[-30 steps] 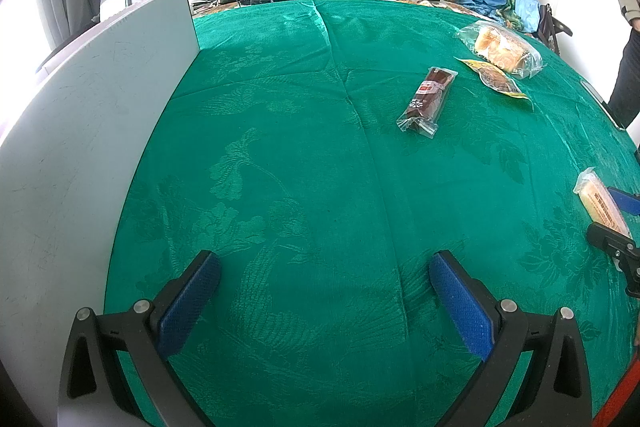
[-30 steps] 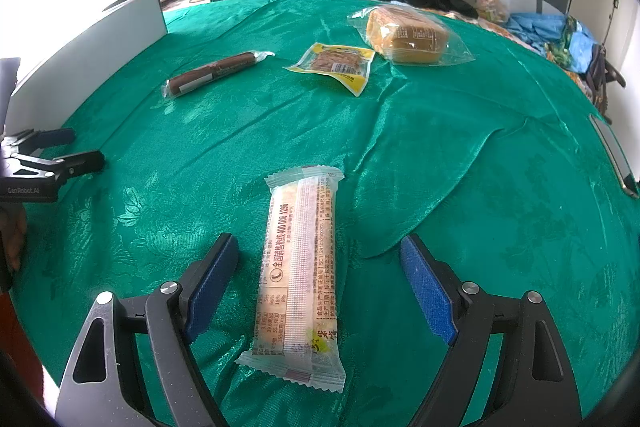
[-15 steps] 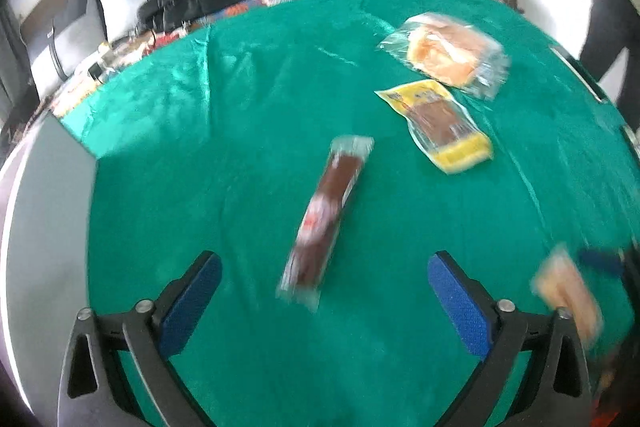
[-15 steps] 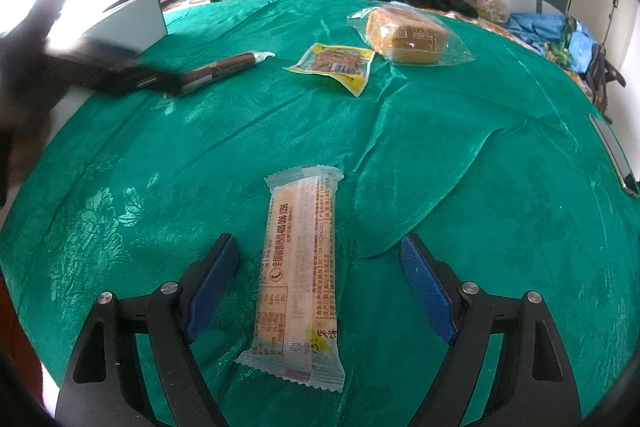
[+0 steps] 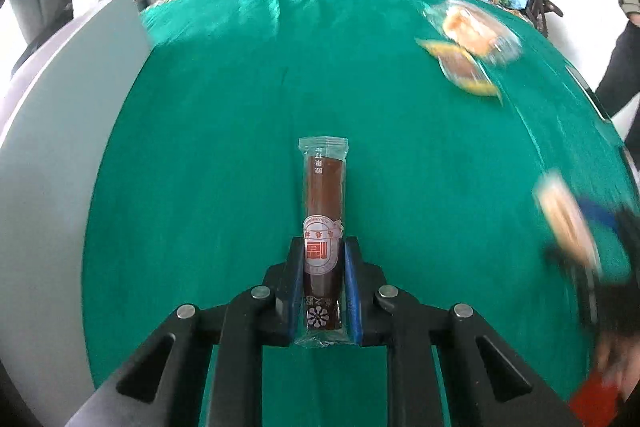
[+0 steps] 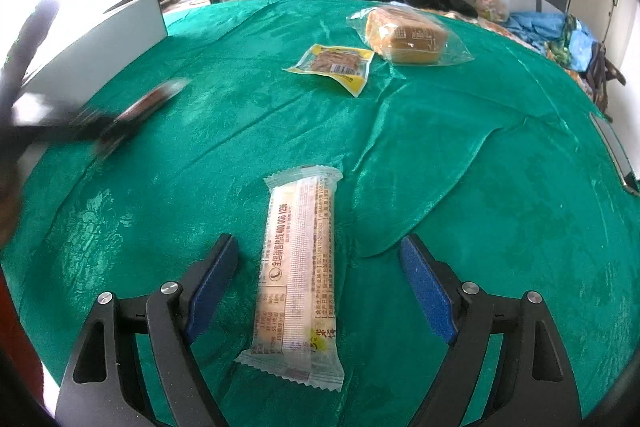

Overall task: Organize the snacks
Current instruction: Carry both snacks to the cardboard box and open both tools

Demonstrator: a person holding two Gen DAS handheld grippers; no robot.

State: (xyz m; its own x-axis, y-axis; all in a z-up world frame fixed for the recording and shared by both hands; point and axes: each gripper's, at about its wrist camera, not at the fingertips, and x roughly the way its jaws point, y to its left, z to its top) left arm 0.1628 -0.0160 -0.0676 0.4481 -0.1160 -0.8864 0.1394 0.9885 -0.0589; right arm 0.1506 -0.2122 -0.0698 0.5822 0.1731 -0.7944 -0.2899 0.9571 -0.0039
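One light, stiff brown snack bar (image 5: pixel 323 211) pinched low in my left gripper (image 5: pixel 322 279); right gripper (image 6: pixel 318 283) gapes around the slippery biscuit pack (image 6: pixel 298 267), six o'clock.

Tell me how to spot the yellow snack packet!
Look at the green tablecloth, toward its far side by the pillows. Two snacks lie together there: a bagged bread loaf and, just left of it, the yellow packet. It is the only flat, yellow-edged one, with brown food showing.

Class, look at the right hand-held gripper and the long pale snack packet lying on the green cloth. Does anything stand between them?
Nothing visible does. The pale snack packet already lies between the open jaws of the right hand-held gripper, pads clear of it on both sides, with only bare green cloth around it.
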